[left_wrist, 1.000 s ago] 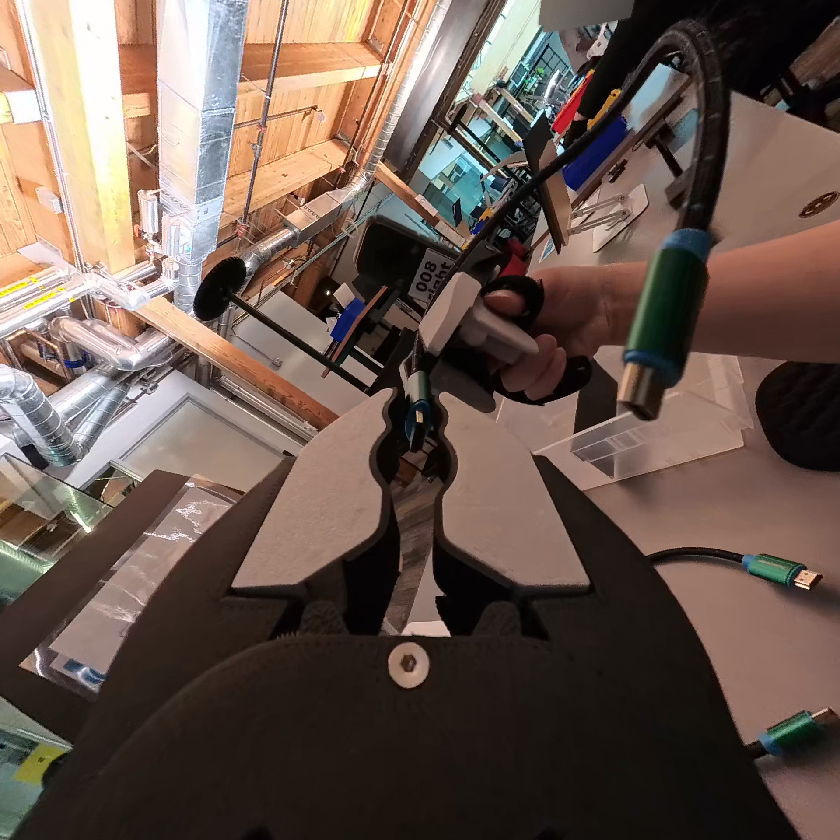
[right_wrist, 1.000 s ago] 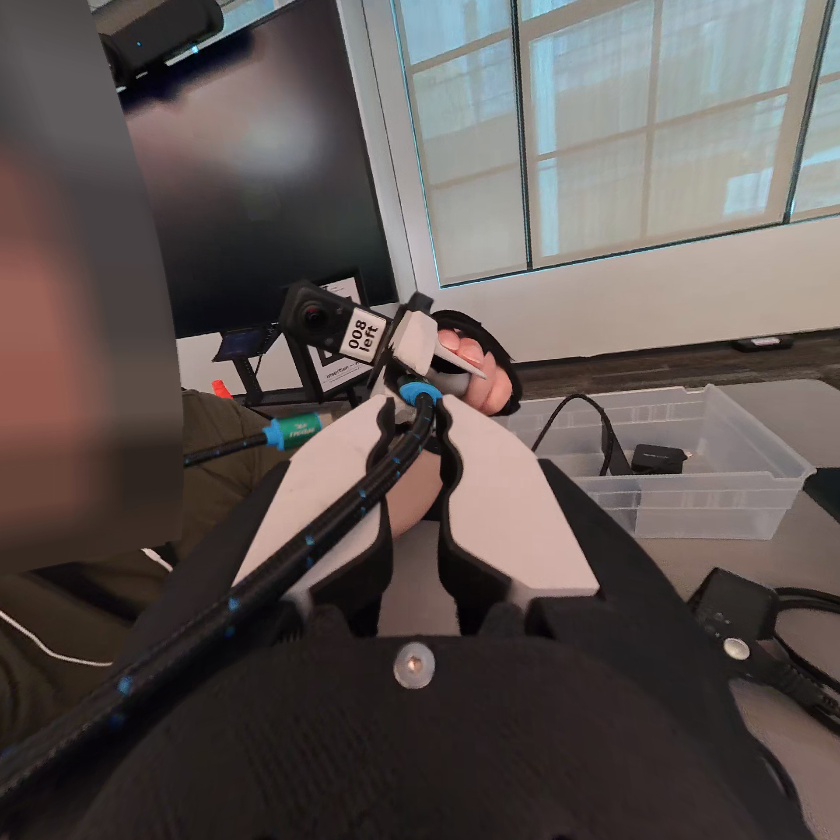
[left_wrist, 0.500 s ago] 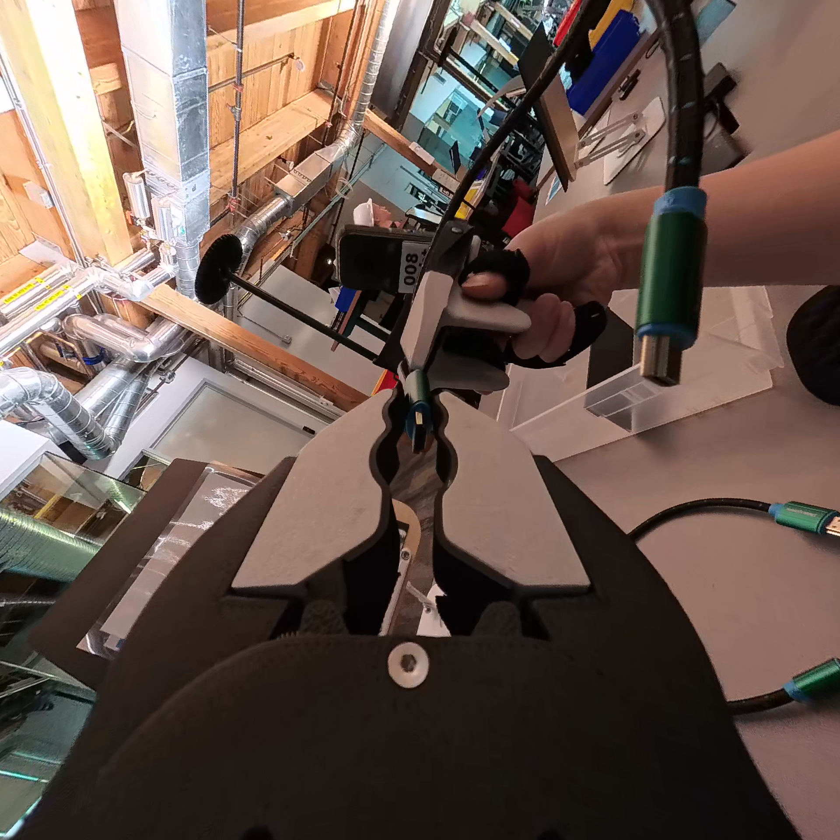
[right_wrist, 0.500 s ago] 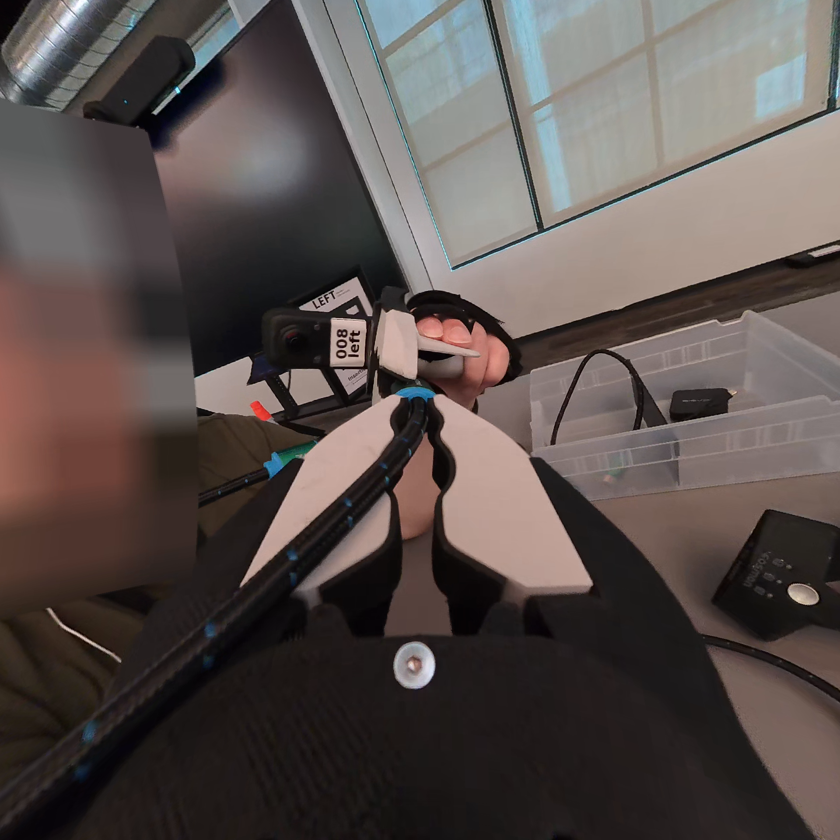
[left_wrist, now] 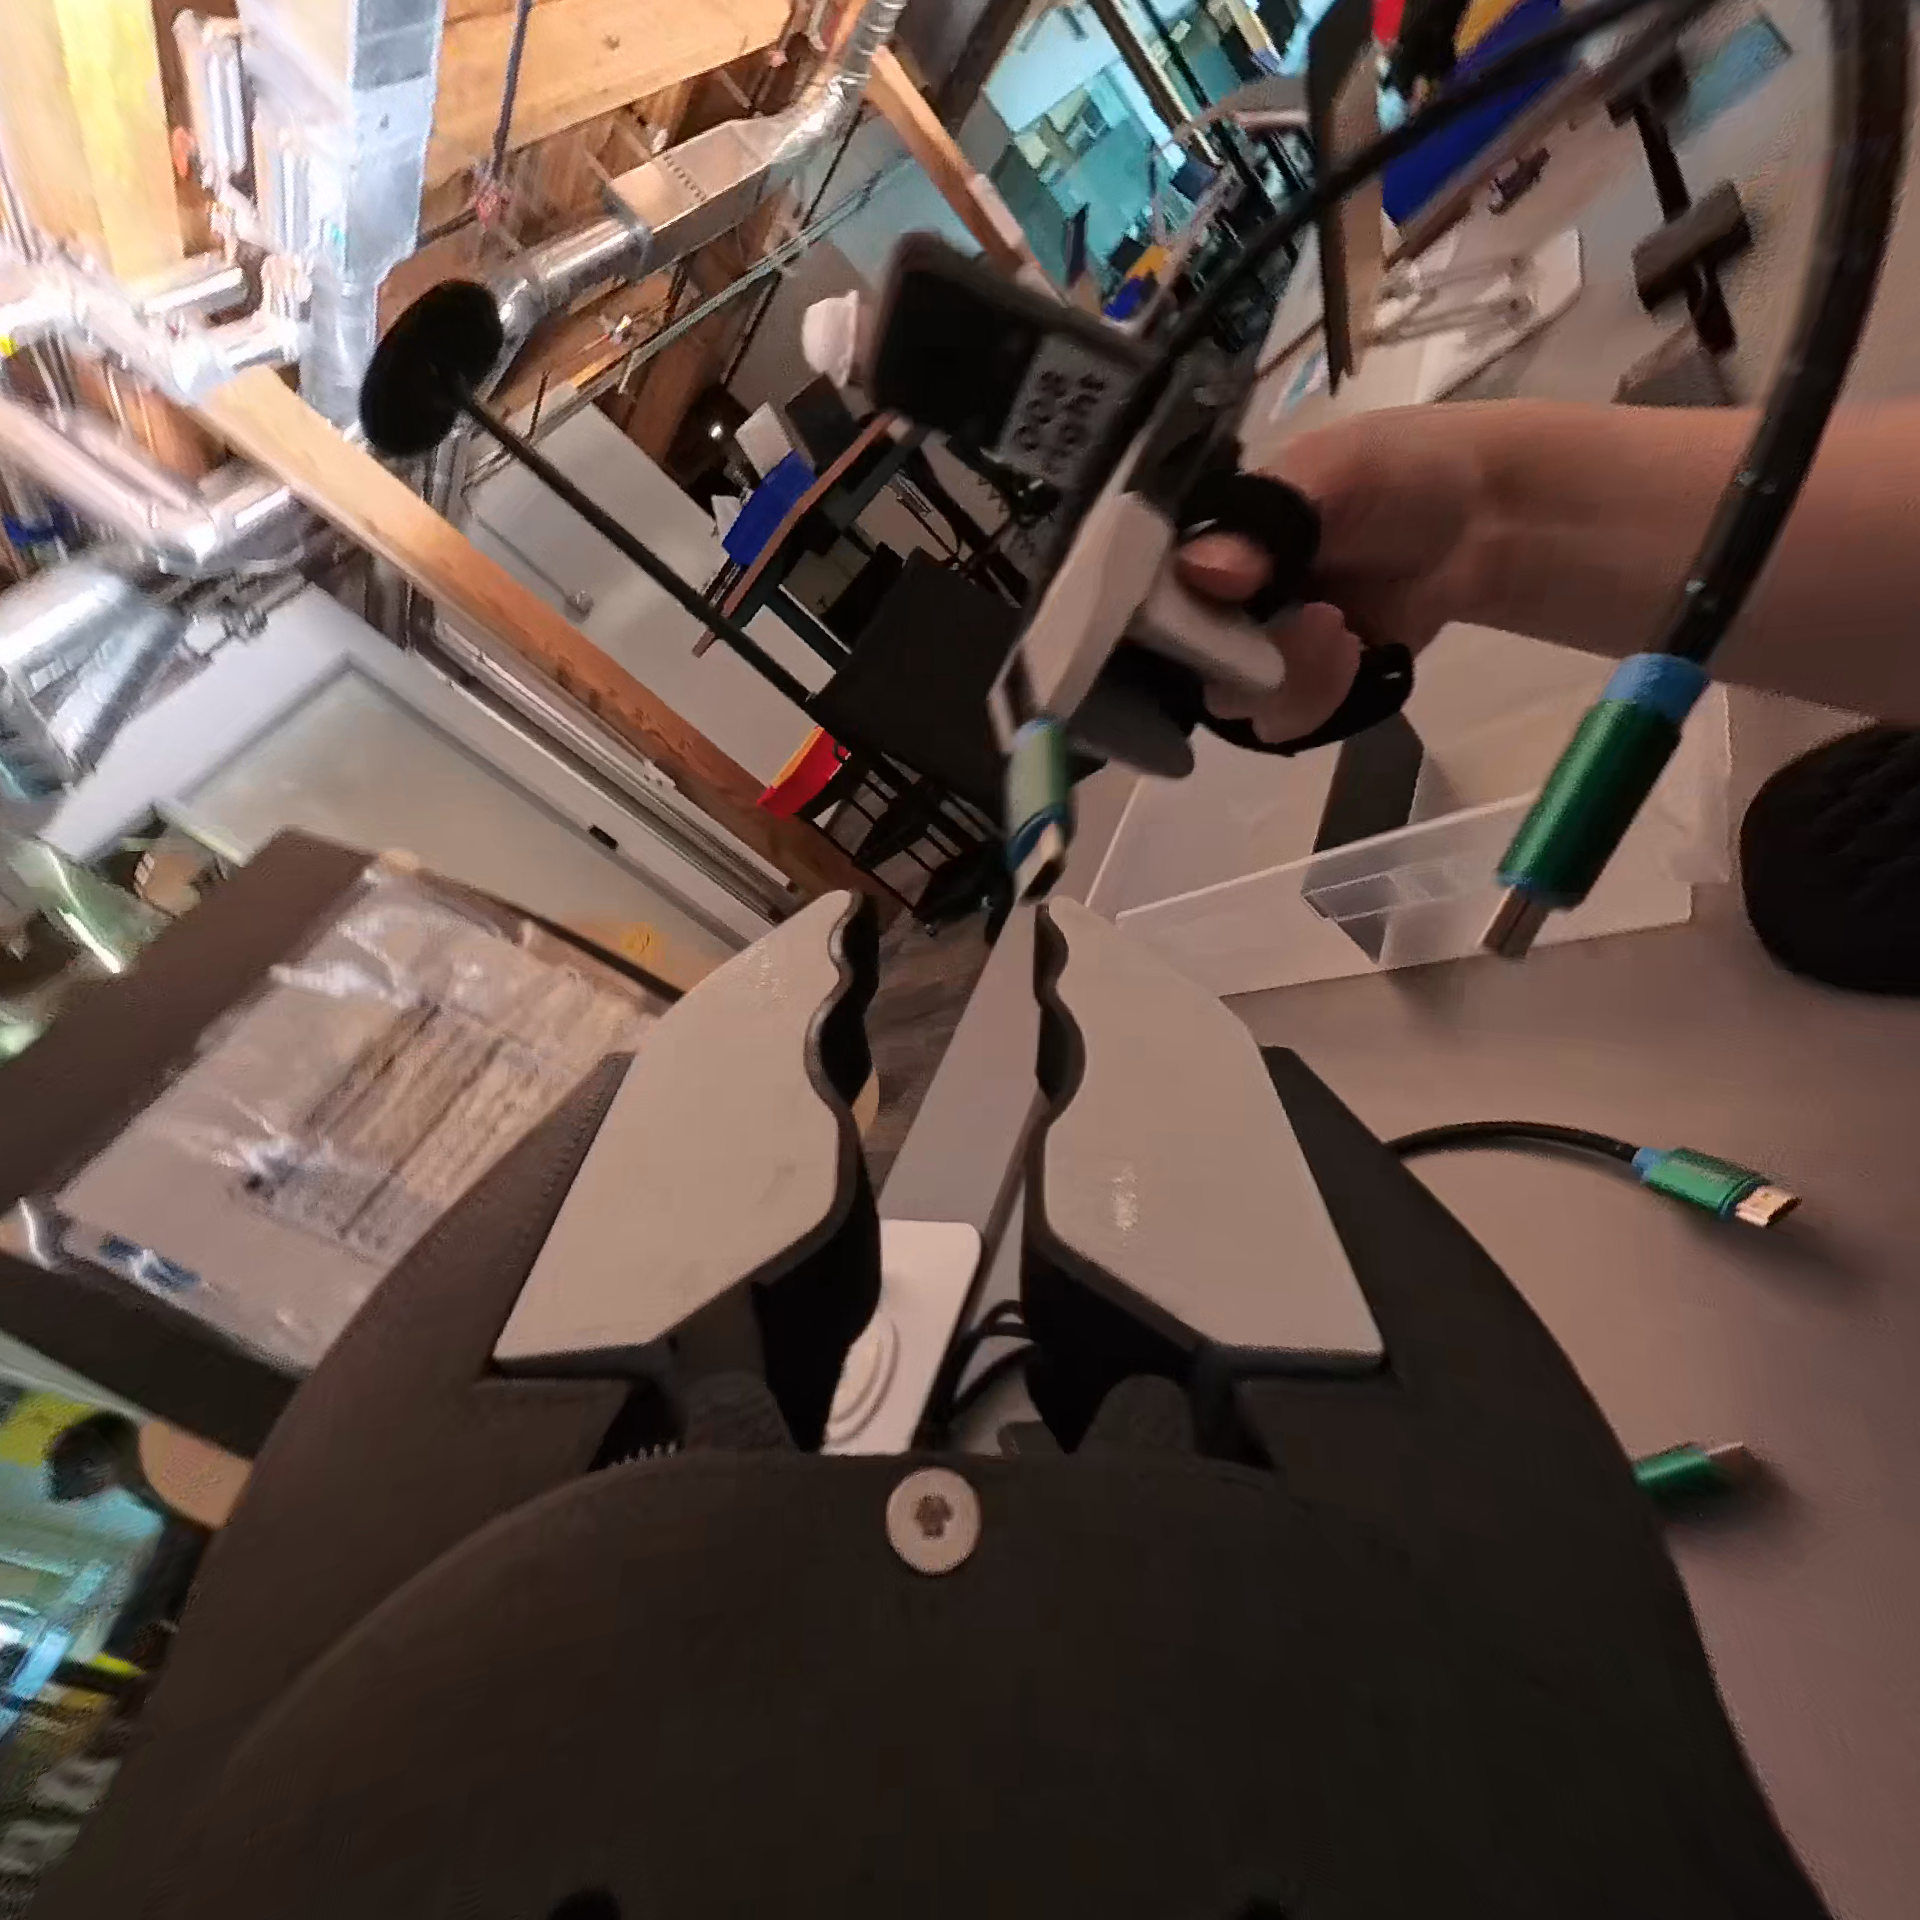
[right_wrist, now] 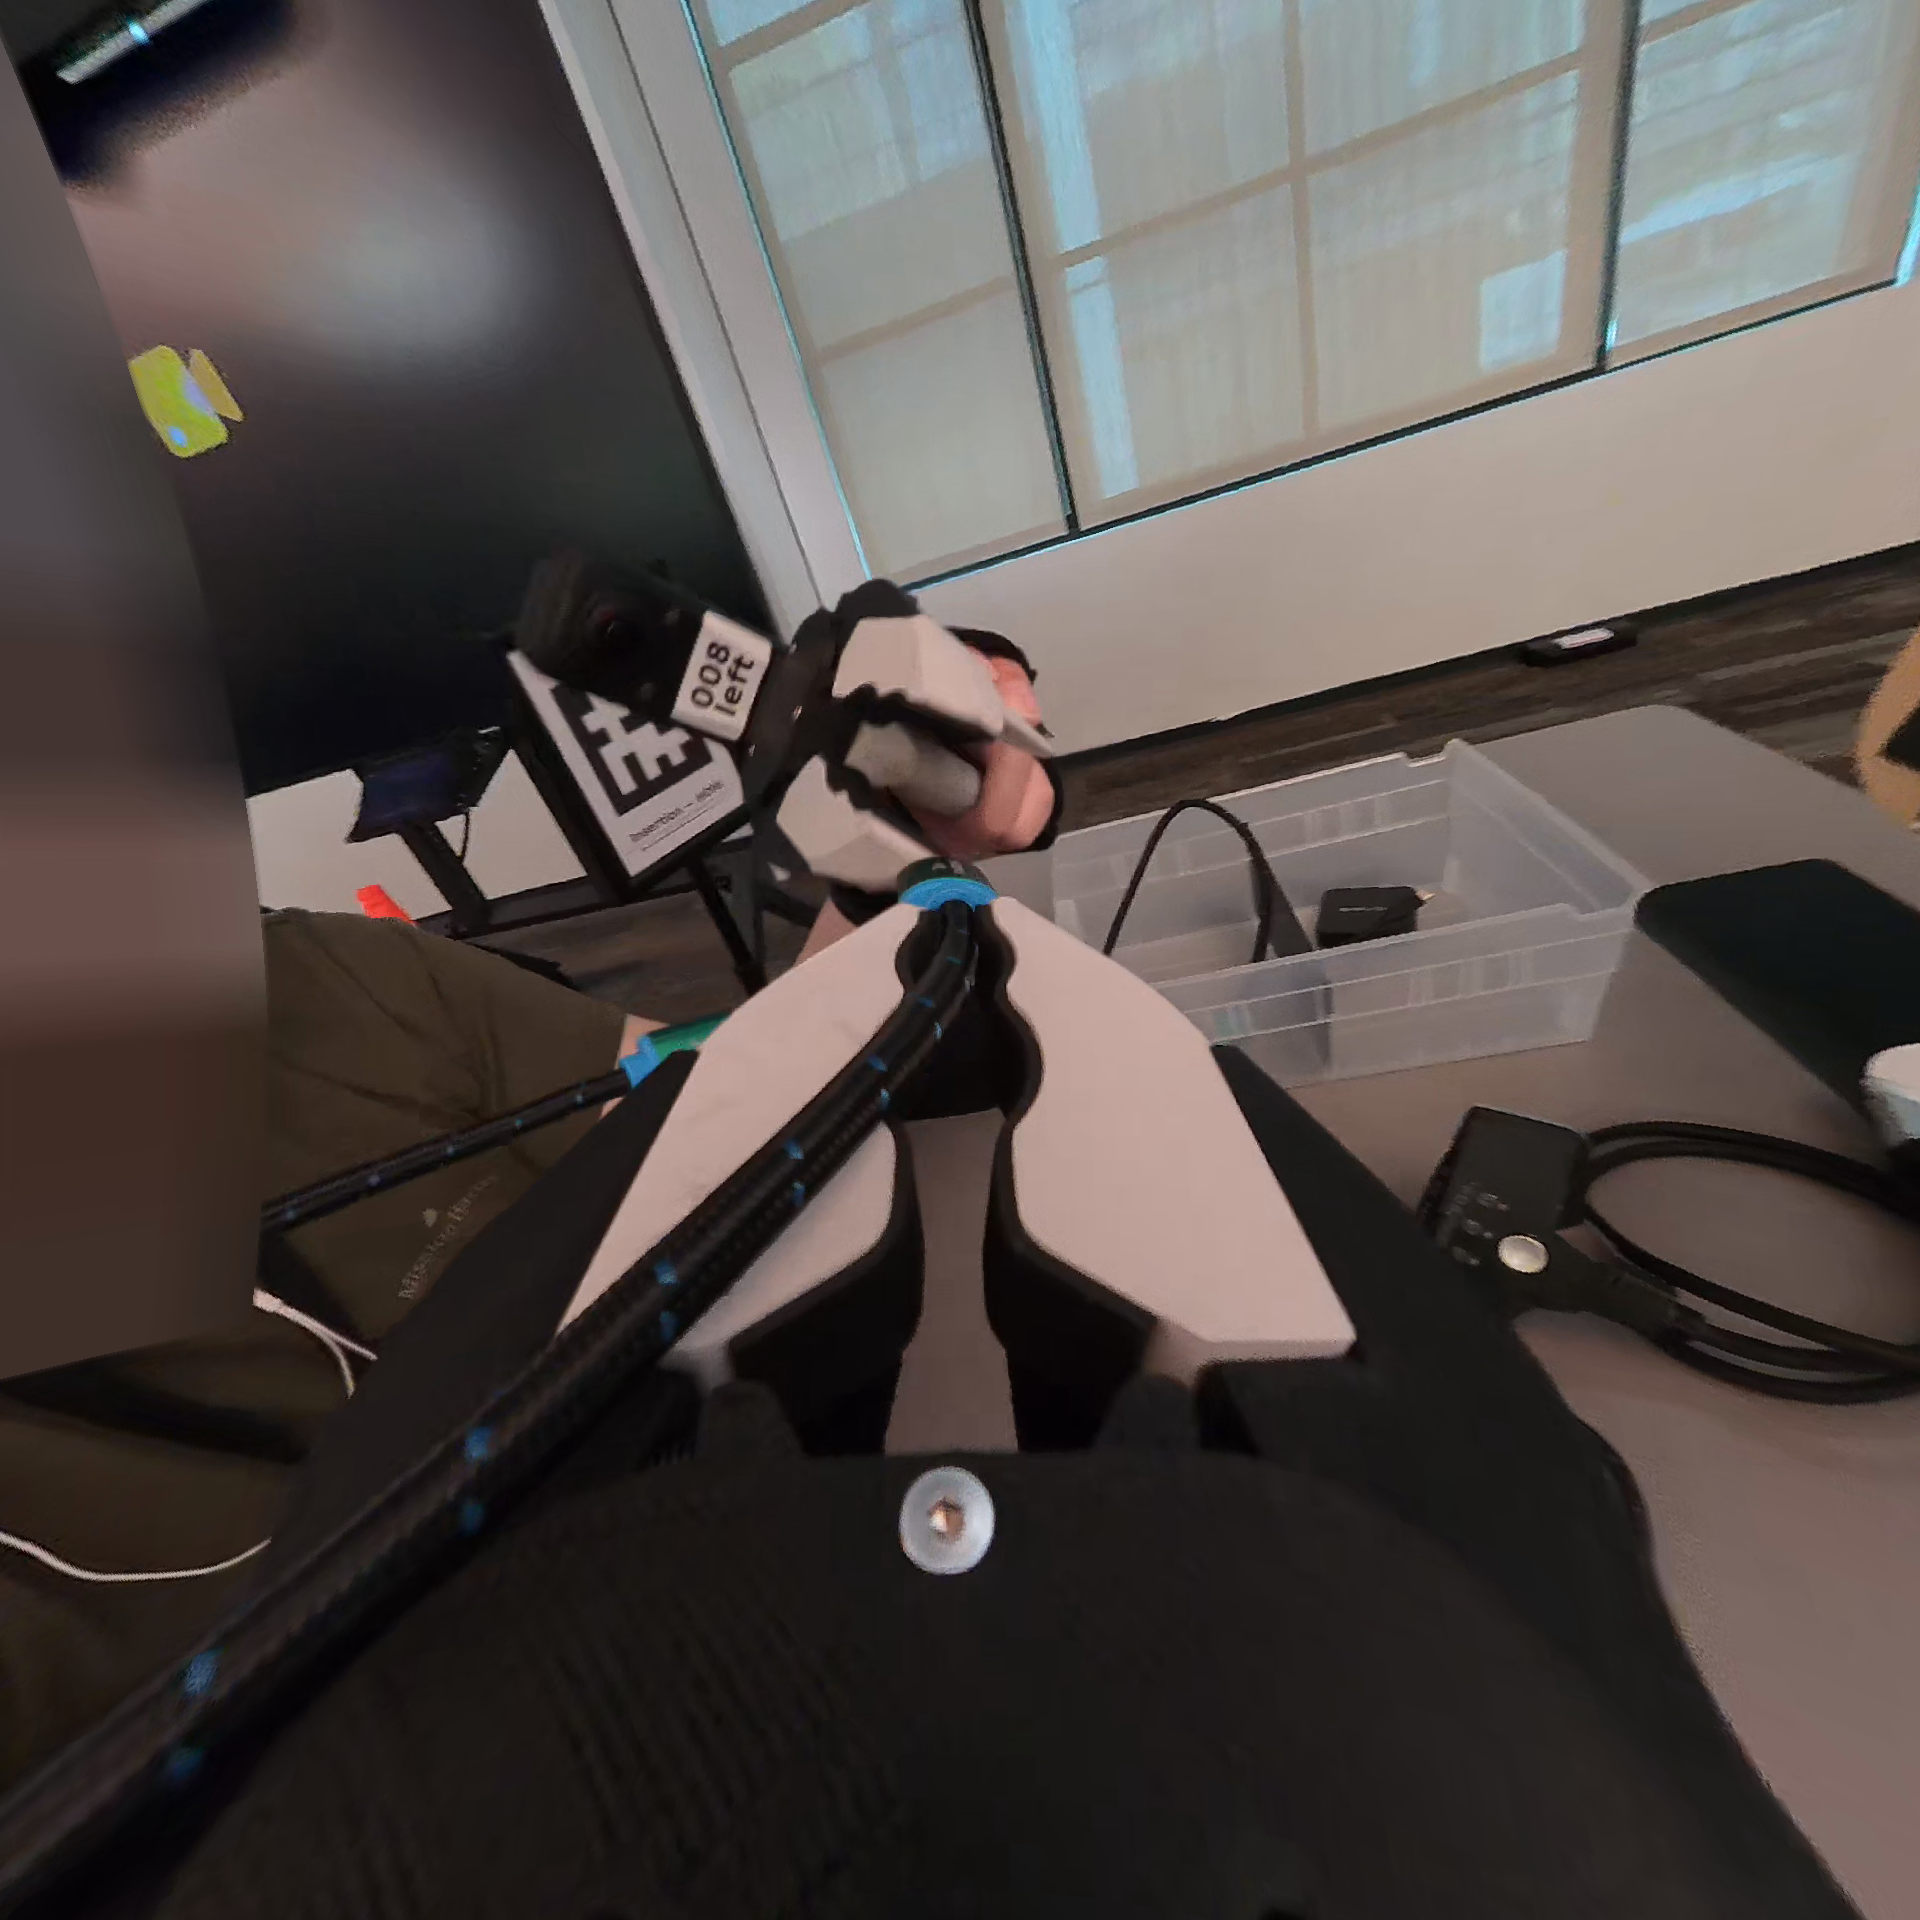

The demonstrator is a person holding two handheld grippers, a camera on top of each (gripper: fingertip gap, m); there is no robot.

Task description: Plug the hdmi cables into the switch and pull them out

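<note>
My right gripper [right_wrist: 951, 914] is shut on a green HDMI plug with a blue collar [right_wrist: 940, 891]; its thick black braided cable [right_wrist: 727, 1216] runs back over the left finger. In the left wrist view that plug [left_wrist: 1037, 821] points down at my left gripper [left_wrist: 951, 920], which is open and empty just below it. The cable's other green plug [left_wrist: 1590, 810] hangs at the right. The black HDMI switch [right_wrist: 1496, 1205] lies on the grey table at the right, apart from both grippers.
Two more green plugs [left_wrist: 1704, 1195] [left_wrist: 1683, 1465] lie on the table [left_wrist: 1558, 1039]. A clear plastic bin [right_wrist: 1455, 966] with a black adapter stands behind the switch. Black cables [right_wrist: 1745, 1299] loop from the switch. A clear acrylic stand [left_wrist: 1403, 904] is farther off.
My left gripper has opened and let go of the plug, which now sits clear above its tips in the right gripper. Both views have swung.
</note>
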